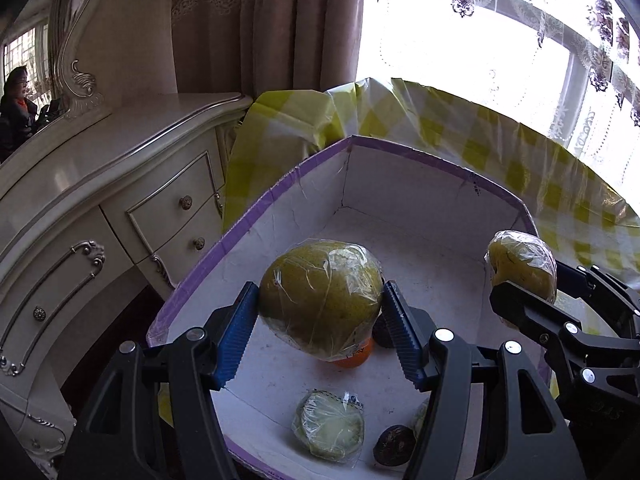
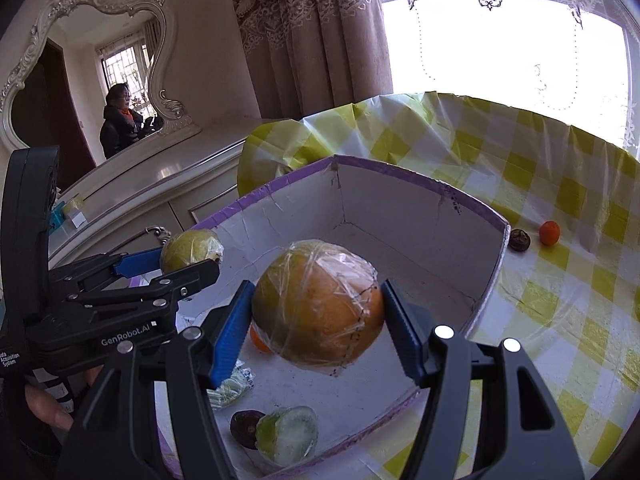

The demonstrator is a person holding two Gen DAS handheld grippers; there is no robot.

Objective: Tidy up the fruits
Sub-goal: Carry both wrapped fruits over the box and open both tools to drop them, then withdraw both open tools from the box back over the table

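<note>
My left gripper point(image 1: 320, 300) is shut on a green, plastic-wrapped grapefruit point(image 1: 320, 296) and holds it above the white box with a purple rim point(image 1: 280, 192). My right gripper point(image 2: 318, 306) is shut on an orange-yellow wrapped grapefruit point(image 2: 320, 304) over the same box point(image 2: 420, 184). Each gripper shows in the other's view, the right point(image 1: 524, 280) and the left point(image 2: 188, 256). On the box floor lie a wrapped half fruit point(image 1: 328, 424), a dark round fruit point(image 1: 394, 446) and a small orange point(image 1: 356, 358).
The box stands on a table with a yellow checked cloth point(image 2: 560, 280). A dark fruit point(image 2: 519, 240) and a small orange point(image 2: 549, 233) lie on the cloth right of the box. A cream dresser point(image 1: 100, 184) with a mirror stands to the left.
</note>
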